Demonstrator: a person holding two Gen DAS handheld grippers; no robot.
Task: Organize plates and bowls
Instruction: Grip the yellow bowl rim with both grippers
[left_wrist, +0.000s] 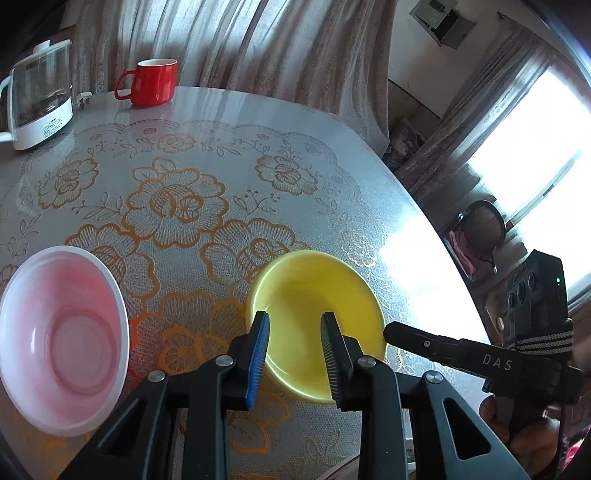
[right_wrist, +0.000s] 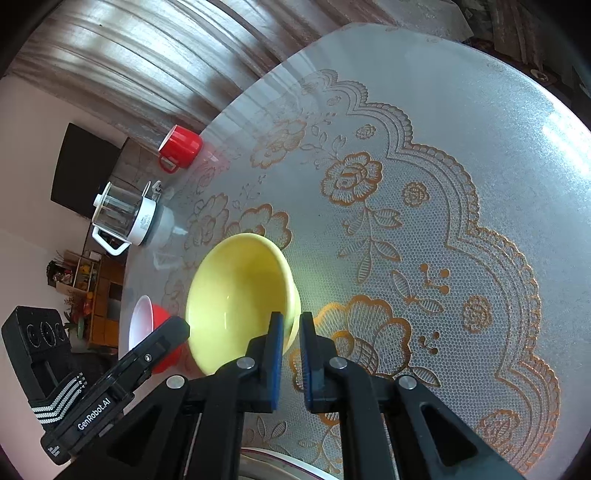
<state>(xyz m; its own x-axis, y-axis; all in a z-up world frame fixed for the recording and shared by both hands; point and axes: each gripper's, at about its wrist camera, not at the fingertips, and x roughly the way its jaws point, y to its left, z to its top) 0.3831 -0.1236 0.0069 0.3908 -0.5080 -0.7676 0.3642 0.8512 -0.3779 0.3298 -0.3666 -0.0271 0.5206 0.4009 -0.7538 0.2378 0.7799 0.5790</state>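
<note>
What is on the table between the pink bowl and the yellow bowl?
Nothing. In the left wrist view, only bare flowered tablecloth lies between the pink bowl and the yellow bowl.

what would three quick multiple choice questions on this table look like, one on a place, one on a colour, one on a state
1. Where does the red mug stand?
A. on the floor
B. on the table, at its far side near the glass kettle
C. upside down on a plate

2. In the left wrist view, what colour is the inside of the bowl left of the yellow bowl?
A. green
B. black
C. pale pink

3. What is the right gripper doing?
A. closed on the yellow bowl's rim
B. wide open above the mug
C. closed on the kettle's handle

Answers:
1 B, the mug stands by the kettle near the curtain side.
2 C, its inside looks pale pink with a white rim.
3 A, the right wrist view shows the rim between its blue pads.
</note>
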